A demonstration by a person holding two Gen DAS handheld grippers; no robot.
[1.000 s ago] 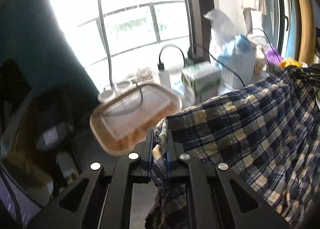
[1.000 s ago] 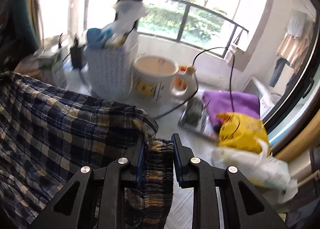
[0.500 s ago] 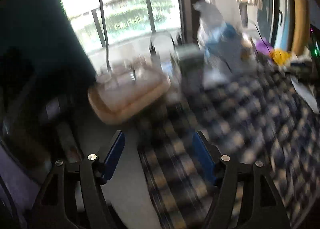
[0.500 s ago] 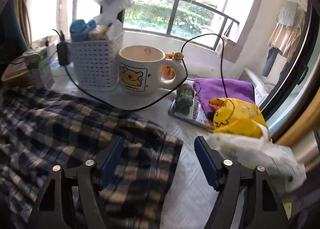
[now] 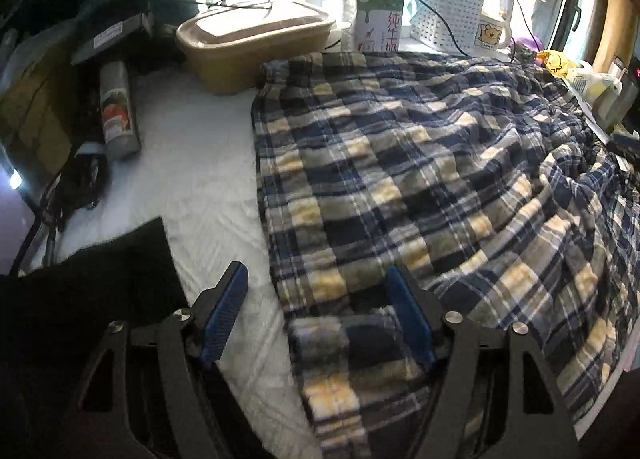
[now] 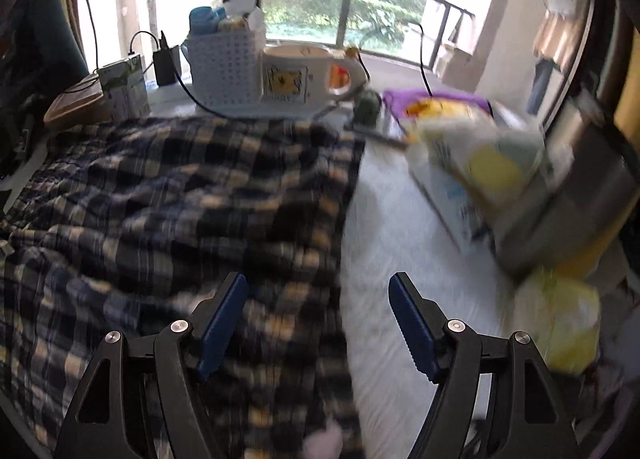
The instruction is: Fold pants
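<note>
Both sets of jaws stand spread wide, gripping nothing. Between the left gripper (image 5: 316,315) jaws lies a folded-under edge of the plaid pants (image 5: 420,163); ahead they spread rumpled across the white bench (image 5: 200,163). The right gripper (image 6: 318,323) jaws straddle their blurred right edge.

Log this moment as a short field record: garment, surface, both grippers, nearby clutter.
garment: blue, yellow and grey plaid cotton pants, spread flat, slightly rumpled
surface: white cloth-covered table
left gripper: open, over the pants' near left edge
right gripper: open, over the pants' right edge
clutter: tan lidded food box, white bear-print mug, white perforated plastic basket
</note>
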